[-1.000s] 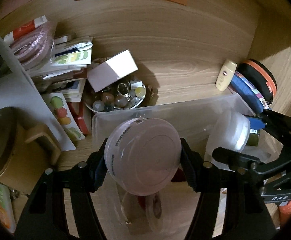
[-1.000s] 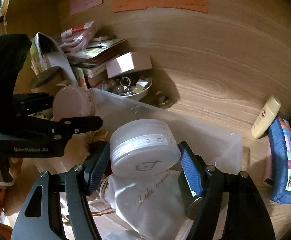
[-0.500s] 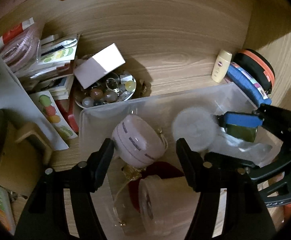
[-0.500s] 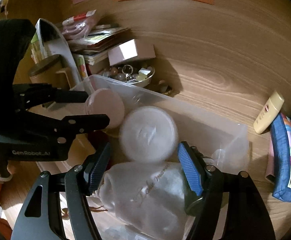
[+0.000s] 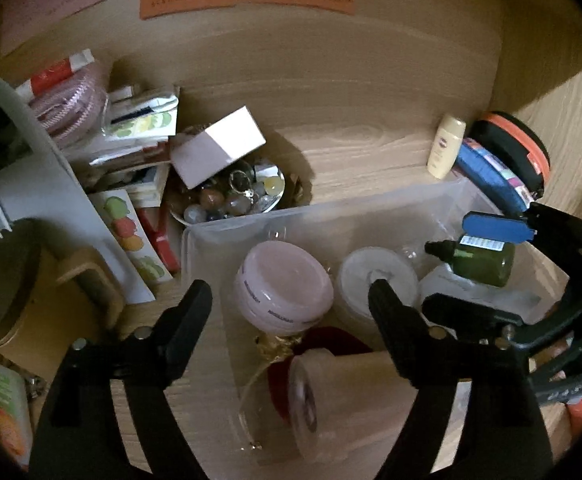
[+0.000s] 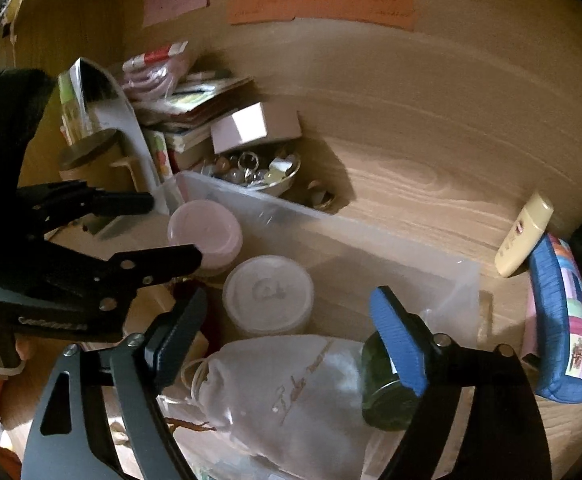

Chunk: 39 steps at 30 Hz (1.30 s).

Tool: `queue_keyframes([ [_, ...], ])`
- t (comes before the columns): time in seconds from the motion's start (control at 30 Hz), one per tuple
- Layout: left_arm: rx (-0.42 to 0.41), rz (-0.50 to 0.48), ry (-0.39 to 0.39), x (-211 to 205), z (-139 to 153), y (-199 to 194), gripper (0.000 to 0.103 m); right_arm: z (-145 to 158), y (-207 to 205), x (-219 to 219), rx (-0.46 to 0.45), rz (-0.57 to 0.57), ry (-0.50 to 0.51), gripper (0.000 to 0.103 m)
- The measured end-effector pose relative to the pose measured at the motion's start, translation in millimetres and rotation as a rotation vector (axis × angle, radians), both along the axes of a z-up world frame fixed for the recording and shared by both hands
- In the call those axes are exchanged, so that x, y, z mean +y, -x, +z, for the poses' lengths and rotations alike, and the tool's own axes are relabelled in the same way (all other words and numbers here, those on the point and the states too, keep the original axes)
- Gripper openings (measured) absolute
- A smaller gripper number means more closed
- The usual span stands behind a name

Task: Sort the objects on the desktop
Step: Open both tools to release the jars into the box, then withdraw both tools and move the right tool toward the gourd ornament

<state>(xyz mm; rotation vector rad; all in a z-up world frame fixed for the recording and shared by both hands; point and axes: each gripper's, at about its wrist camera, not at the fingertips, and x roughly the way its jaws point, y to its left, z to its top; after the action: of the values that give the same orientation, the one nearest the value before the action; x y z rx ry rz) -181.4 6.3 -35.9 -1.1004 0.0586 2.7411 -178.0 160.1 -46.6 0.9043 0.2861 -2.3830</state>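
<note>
A clear plastic bin [image 5: 331, 210] sits on the wooden desk. Inside it lie a pink round jar [image 5: 283, 288], a frosted white round jar [image 5: 377, 280], a dark green bottle [image 5: 481, 264], a white cloth pouch [image 6: 291, 392] and a pale cylinder [image 5: 343, 396]. My left gripper [image 5: 291, 296] is open and empty, raised above the pink jar. My right gripper [image 6: 287, 308] is open and empty above the white jar [image 6: 269, 294] and the pouch. The pink jar also shows in the right wrist view [image 6: 205, 236].
A bowl of beads and rings [image 5: 231, 196] with a pink box [image 5: 217, 146] on it stands behind the bin. Booklets and packets [image 5: 139, 140] pile at the left. A cream tube [image 5: 445, 146], a blue pouch [image 6: 563, 320] and an orange-rimmed black case [image 5: 515, 148] lie at the right.
Both grippers opened and let go of their jars. The pink jar and the white jar dropped into the bin, and both grippers drew back and up.
</note>
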Motion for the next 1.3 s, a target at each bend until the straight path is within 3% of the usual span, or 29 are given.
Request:
queue_keyframes([
  [0.17, 0.018, 0.017, -0.008, -4, 7, -3, 0.085, 7, -1, 3, 0.014, -0.010, 0.018, 0.083],
  [0.3, 0.048, 0.046, -0.023, -13, 19, -11, 0.095, 15, -6, 4, 0.046, -0.024, 0.006, 0.087],
  [0.47, 0.061, 0.071, -0.022, -20, 30, -23, 0.096, 33, -23, 7, 0.117, -0.037, -0.006, 0.090],
  [0.53, 0.070, 0.077, -0.012, -21, 32, -30, 0.096, 40, -33, 11, 0.150, -0.049, 0.003, 0.097],
  [0.77, 0.114, 0.092, 0.032, -20, 40, -61, 0.098, 55, -66, 27, 0.200, -0.075, 0.017, 0.099],
  [1.03, 0.174, 0.103, 0.099, -12, 42, -99, 0.101, 51, -96, 43, 0.211, -0.106, 0.006, 0.103],
  [1.3, 0.165, 0.083, 0.122, -3, 29, -128, 0.101, 36, -116, 61, 0.176, -0.143, -0.001, 0.103],
])
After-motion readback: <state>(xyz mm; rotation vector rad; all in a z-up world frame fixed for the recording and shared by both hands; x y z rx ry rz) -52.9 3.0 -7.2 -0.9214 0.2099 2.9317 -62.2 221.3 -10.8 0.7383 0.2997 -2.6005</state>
